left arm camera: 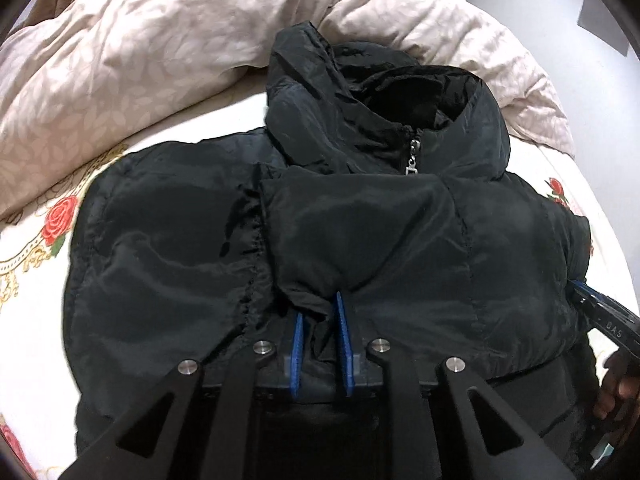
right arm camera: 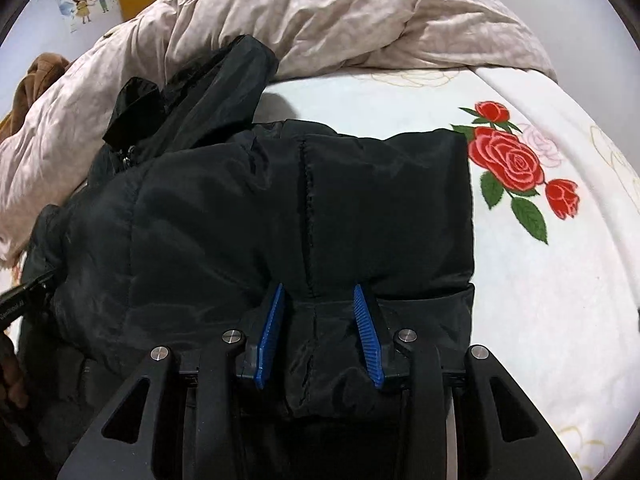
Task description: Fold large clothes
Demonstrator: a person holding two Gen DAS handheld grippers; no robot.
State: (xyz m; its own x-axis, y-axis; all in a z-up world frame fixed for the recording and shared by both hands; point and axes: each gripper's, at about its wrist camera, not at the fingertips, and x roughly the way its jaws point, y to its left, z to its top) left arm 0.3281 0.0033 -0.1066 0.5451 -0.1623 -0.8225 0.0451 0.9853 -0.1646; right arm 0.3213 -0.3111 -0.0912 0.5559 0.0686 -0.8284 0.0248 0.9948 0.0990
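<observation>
The left gripper (left arm camera: 320, 316), its blue pads (left arm camera: 343, 340) drawn close together, pinches a gathered tuck of black fabric at the near edge of a folded-over panel of the jacket (left arm camera: 380, 232). The cloth bunches visibly between the pads, so the hold reads as a firm clamp on the shell fabric. At the far right of that view the other tool and the person's hand (left arm camera: 616, 384) sit at the jacket's side.

The right gripper (right arm camera: 320, 312) stands with its jaws partly closed around a thicker roll of the same garment, one pad (right arm camera: 366, 332) on either side of a stitched seam (right arm camera: 306, 208); the pads appear to press the padding, though how tightly is hard to judge.

The jacket, a black hooded puffer, lies front up on a white bedsheet (right arm camera: 540, 300) printed with red roses (right arm camera: 506, 160), its hood (left arm camera: 352, 92) and zipper pull (left arm camera: 414, 156) toward a crumpled beige duvet (left arm camera: 160, 52) heaped at the far side.

By its look the garment is light but bulky: soft, springy filling under a glossy, slippery shell. It will likely puff back open after each fold and slide between smooth pads, so gathered fabric or quilted seams and hems offer the surest purchase, taken at two well-separated points so that the panel lifts evenly. Fragility is no concern, though the zipper pull could snag.
</observation>
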